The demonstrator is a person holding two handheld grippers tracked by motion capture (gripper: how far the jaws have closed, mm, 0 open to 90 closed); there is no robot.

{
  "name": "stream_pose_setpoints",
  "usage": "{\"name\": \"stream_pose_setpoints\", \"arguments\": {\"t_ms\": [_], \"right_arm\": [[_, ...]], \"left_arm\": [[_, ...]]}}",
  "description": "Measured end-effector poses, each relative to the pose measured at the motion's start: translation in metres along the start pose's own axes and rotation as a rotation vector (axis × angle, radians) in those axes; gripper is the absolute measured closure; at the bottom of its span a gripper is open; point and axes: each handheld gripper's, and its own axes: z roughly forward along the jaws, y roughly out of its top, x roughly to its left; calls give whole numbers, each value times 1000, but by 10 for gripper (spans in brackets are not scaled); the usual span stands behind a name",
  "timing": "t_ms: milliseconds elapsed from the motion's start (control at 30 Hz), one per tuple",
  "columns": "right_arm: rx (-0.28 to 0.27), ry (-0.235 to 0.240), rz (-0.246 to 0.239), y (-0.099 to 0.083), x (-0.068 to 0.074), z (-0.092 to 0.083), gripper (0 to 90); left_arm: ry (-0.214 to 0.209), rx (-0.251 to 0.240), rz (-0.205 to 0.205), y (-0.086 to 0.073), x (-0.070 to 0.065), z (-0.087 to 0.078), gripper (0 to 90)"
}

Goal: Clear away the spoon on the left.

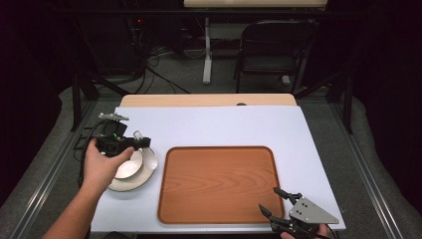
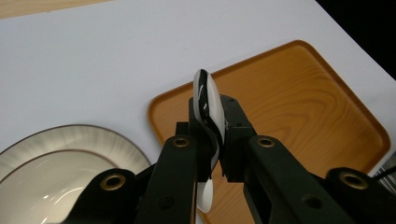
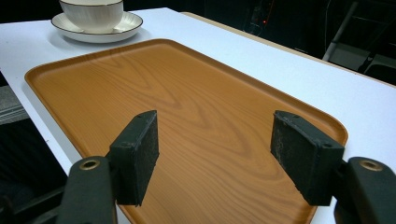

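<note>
Bare tray, bowl leftward.

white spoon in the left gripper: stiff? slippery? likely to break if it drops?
The spoon looks like glazed ceramic: probably stiff, and brittle if dropped. Its glossy surface suggests it may slip or pivot, since the left gripper clamps only its narrow middle.

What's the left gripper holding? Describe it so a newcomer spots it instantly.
Left of the brown wooden tray, a white bowl sits on a saucer. Above their rim, the left gripper is shut on a white ceramic spoon. It is slim, black-edged, and off the table, unlike the dishes.
</note>
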Motion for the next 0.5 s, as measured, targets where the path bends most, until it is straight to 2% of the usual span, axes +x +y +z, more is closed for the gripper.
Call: {"name": "stream_pose_setpoints", "arguments": {"t_ms": [233, 333, 500], "right_arm": [[0, 0, 0, 0, 0, -1, 321], [0, 0, 0, 0, 0, -1, 321], [-1, -1, 0, 0, 0, -1, 320]], "left_arm": [[-76, 35, 54, 9, -25, 21, 853], [-94, 53, 83, 12, -34, 31, 853], [-117, 75, 109, 16, -47, 42, 853]]}}
